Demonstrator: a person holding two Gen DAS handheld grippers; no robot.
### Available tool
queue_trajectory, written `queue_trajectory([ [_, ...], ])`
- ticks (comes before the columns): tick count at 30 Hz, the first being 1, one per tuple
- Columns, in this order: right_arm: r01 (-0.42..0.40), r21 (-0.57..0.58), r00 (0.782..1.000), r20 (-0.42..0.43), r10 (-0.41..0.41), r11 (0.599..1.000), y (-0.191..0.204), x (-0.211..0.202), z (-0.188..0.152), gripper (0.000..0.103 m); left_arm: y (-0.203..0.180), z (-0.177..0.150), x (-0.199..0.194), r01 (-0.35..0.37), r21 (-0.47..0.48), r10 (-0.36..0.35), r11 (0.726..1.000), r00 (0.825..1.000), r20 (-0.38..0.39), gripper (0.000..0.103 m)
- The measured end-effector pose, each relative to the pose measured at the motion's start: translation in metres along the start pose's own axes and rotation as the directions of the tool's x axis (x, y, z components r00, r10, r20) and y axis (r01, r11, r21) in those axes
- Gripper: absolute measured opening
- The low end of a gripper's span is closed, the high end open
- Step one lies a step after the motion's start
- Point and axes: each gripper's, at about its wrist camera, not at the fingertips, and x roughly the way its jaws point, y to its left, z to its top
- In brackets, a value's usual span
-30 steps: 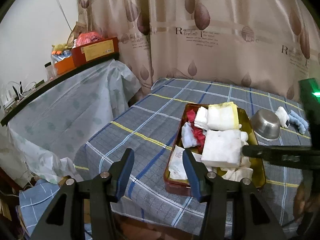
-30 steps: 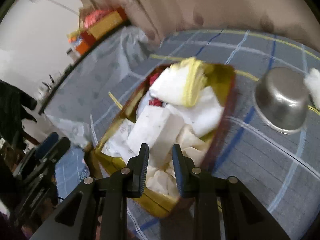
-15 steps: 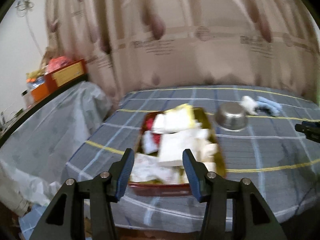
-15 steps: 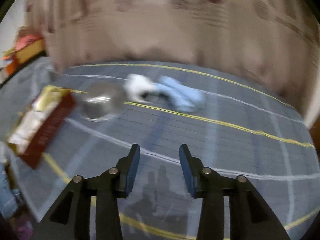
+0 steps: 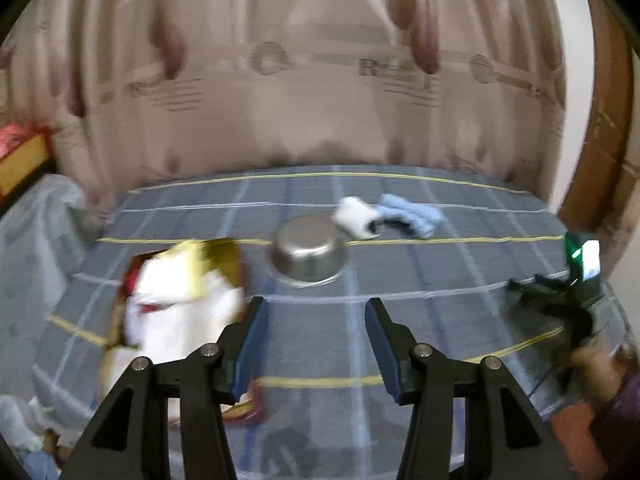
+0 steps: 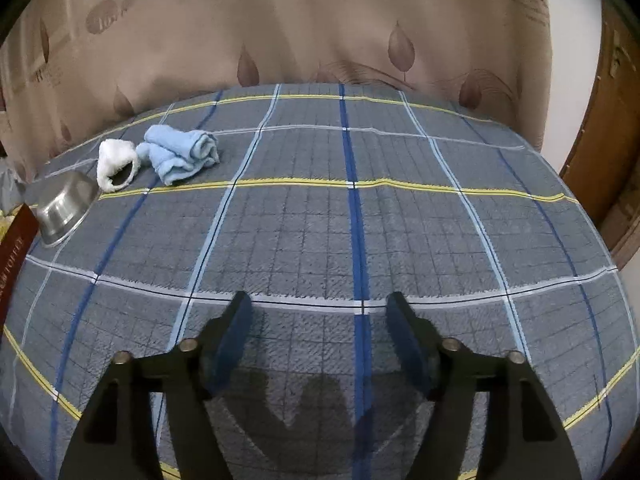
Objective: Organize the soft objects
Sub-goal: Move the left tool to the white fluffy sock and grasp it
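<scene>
Both tools have swung away from the gold tray (image 5: pixel 224 264) full of white cloths and now look over the bare plaid cover on the desk (image 6: pixel 400 220). The tray was right in front of the right tool (image 6: pixel 320 336) a second ago; now only its red edge shows far off to that tool's left. The right tool has just been opening its jaws. They now stand wide, with nothing between them. The left tool (image 5: pixel 314 334) is also open and holds nothing.

I think one cloth is put away and the next one is wanted. The blue towel (image 6: pixel 182 152) lies far ahead and to the left of the right tool, touching the small white cloth (image 6: pixel 116 162), near the steel bowl (image 6: pixel 64 208). The towel is rolled up. Its long side runs left to right, tipping a bit down to the left.
</scene>
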Motion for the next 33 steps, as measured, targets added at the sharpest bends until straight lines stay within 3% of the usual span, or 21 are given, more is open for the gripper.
queue_trajectory([
  [2,-0.013,-0.022,1.000,-0.012,0.012,1.000,0.004,0.002,-0.002,0.071,-0.011,0.016,0.017,0.091,-0.026,-0.092,0.996,0.995,-0.040,0.051],
  [7,-0.052,-0.028,0.999,-0.003,0.052,0.998,0.007,0.001,-0.002,0.073,-0.031,0.058,0.064,0.221,-0.112,-0.231,0.969,0.969,-0.091,0.051],
  [9,-0.066,-0.015,0.998,0.008,0.066,0.998,0.005,0.000,0.000,0.073,-0.035,0.072,0.083,0.236,-0.141,-0.253,0.961,0.960,-0.117,0.051],
  [12,-0.103,-0.007,0.995,0.018,0.103,0.995,0.003,-0.002,0.001,0.074,-0.039,0.092,0.122,0.286,-0.215,-0.324,0.934,0.931,-0.169,0.051],
  [17,-0.152,-0.014,0.988,0.026,0.152,0.988,0.005,-0.004,0.000,0.074,-0.035,0.116,0.188,0.244,-0.307,-0.327,0.920,0.910,-0.255,0.051],
  [23,-0.205,-0.008,0.978,0.039,0.205,0.979,0.004,-0.006,0.000,0.075,-0.020,0.127,0.244,0.221,-0.458,-0.384,0.861,0.873,-0.301,0.051],
  [27,-0.232,-0.006,0.972,0.045,0.232,0.973,0.003,-0.007,0.000,0.075,-0.012,0.125,0.261,0.148,-0.497,-0.339,0.855,0.885,-0.320,0.051],
  [31,-0.250,-0.003,0.967,0.050,0.250,0.968,0.002,-0.009,0.001,0.075,-0.008,0.121,0.269,0.109,-0.529,-0.328,0.841,0.881,-0.340,0.052],
  [33,-0.256,-0.006,0.966,0.047,0.256,0.967,0.003,-0.008,0.002,0.075,-0.008,0.120,0.274,0.085,-0.521,-0.308,0.849,0.881,-0.358,0.052],
])
